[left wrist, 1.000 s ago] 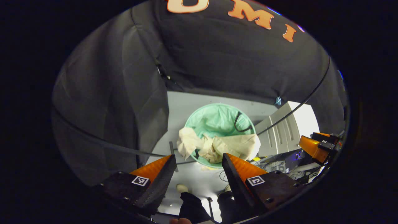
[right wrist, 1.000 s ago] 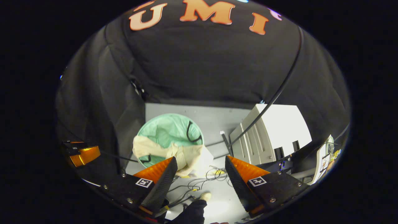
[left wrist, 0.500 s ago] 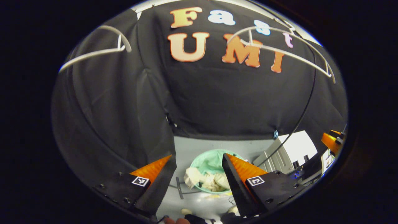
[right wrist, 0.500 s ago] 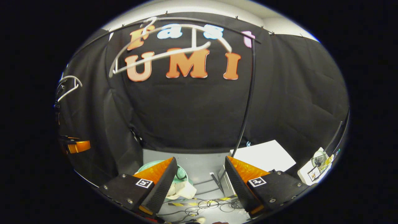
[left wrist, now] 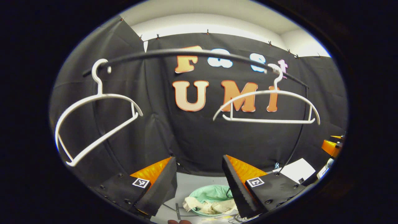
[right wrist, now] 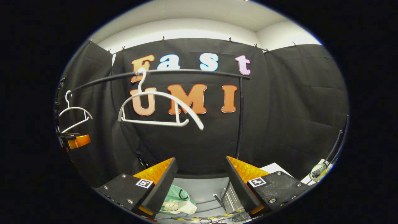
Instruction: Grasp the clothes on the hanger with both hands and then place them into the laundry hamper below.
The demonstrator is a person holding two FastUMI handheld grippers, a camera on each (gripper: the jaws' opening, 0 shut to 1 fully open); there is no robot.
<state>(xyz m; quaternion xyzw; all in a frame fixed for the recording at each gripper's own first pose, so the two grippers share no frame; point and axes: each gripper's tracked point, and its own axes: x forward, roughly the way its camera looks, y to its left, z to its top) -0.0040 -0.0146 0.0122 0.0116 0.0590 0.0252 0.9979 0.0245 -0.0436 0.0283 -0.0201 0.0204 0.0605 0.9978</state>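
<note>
Booth wall behind; rail (left wrist: 186,53) carries two bare hangers (left wrist: 267,105). Clothes (left wrist: 208,207) lie draped over hamper (left wrist: 214,193) rim at 6 o'clock, below both claws. Left claw (left wrist: 199,183) wide, empty; right claw (right wrist: 200,183) wide, empty. Hamper nearer left claw.

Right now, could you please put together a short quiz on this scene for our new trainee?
1. True or false: both white hangers on the rail, the left hanger and the right hanger, are bare.
2. Where does the beige garment lie? A) on a hanger B) in the green-lined hamper, partly over its rim C) between the jaws of the left gripper
3. Fill in: the jaws of the left gripper and of the right gripper stand ____, with nothing between them.

Key: 1 true; 2 B; 3 open.
</note>
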